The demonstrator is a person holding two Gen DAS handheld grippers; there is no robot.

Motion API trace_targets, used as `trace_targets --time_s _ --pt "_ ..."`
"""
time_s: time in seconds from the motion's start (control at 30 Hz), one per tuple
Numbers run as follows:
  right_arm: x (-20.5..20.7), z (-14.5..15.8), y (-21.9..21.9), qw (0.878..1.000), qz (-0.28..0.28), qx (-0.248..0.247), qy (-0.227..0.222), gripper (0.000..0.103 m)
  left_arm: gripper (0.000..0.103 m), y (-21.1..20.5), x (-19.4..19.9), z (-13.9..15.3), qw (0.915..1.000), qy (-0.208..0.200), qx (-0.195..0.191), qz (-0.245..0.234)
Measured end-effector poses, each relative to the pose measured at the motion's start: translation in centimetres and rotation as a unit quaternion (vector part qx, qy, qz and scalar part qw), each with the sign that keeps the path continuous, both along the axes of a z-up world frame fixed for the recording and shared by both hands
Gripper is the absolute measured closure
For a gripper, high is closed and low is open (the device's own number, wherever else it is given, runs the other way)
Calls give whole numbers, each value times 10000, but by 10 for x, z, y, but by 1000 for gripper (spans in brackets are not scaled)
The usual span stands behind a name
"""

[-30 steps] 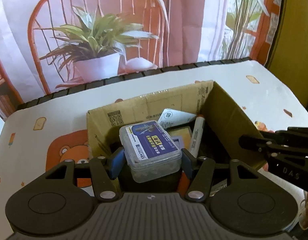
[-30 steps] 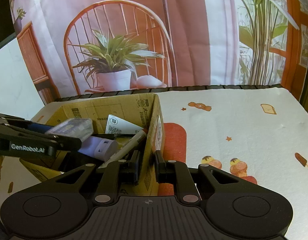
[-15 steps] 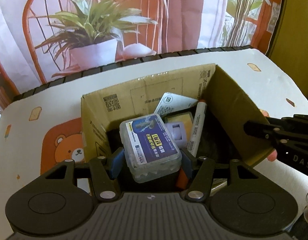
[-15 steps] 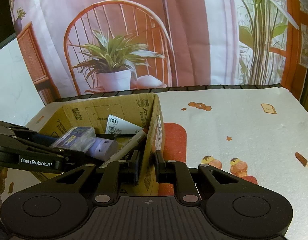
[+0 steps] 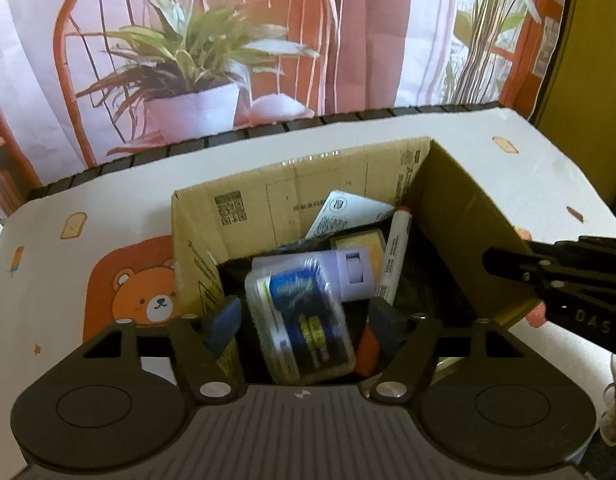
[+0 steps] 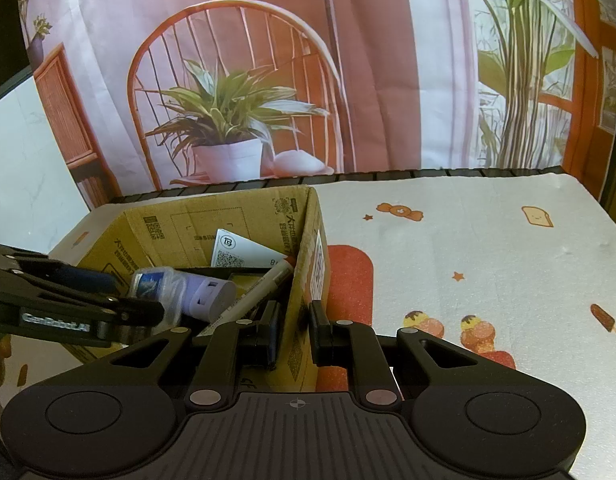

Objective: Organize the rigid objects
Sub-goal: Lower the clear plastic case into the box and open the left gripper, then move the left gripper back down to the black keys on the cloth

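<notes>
Looking along my left gripper (image 5: 304, 320), I see its blue-padded fingers (image 5: 224, 322) spread wide apart, with a clear plastic case (image 5: 298, 322) between them but touching neither pad. Motion blur smears the case's blue and yellow label; it lies tilted inside the cardboard box (image 5: 292, 200), at the 6 o'clock end of the box as this view shows it. Whether it has come to rest on the contents below I cannot tell.

Just beyond the case, toward 12 o'clock, lies a lavender cylinder (image 5: 354, 272), touching the case. At 1 o'clock from the case a white marker (image 5: 396, 248) with an orange cap leans along the right wall. A yellow block (image 5: 358, 240) sits behind the cylinder, and a white card (image 5: 348, 212) with a printed code stands tilted against the far wall.

My right gripper (image 6: 294, 328) straddles the box's right-hand wall (image 6: 304, 280): one finger inside, one outside, narrowed until both pads press on the cardboard. From this view the case (image 6: 156, 284) shows at 9 o'clock, partly behind the left gripper's arm, with the cylinder (image 6: 210, 296) beside it.

The box stands on a desk (image 6: 488, 256) covered with a white cloth printed with a bear (image 5: 148, 300), toast and sweets. A backdrop picturing a potted plant (image 6: 228, 136) and a chair hangs behind the desk at 12 o'clock.
</notes>
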State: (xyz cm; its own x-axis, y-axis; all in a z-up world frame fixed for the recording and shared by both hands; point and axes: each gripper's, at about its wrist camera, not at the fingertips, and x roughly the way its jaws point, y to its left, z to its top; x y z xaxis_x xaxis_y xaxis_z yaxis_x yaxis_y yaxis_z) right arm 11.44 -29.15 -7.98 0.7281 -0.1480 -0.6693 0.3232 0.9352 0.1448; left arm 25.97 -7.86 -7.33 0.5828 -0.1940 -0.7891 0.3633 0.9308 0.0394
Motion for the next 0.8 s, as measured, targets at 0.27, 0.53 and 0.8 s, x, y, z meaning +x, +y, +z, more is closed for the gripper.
trace_targets --time_s 0.27,0.53,0.8 --pt "0 0 0 10000 3 -1 1 89 22 5 -18 17 9995 -285 -149 42" --pt "0 1 0 10000 0 5 3 88 7 24 -45 32 9967 -656 -332 356" --pt "0 1 0 10000 0 5 6 88 0 38 -63 27 9948 -486 -409 794"
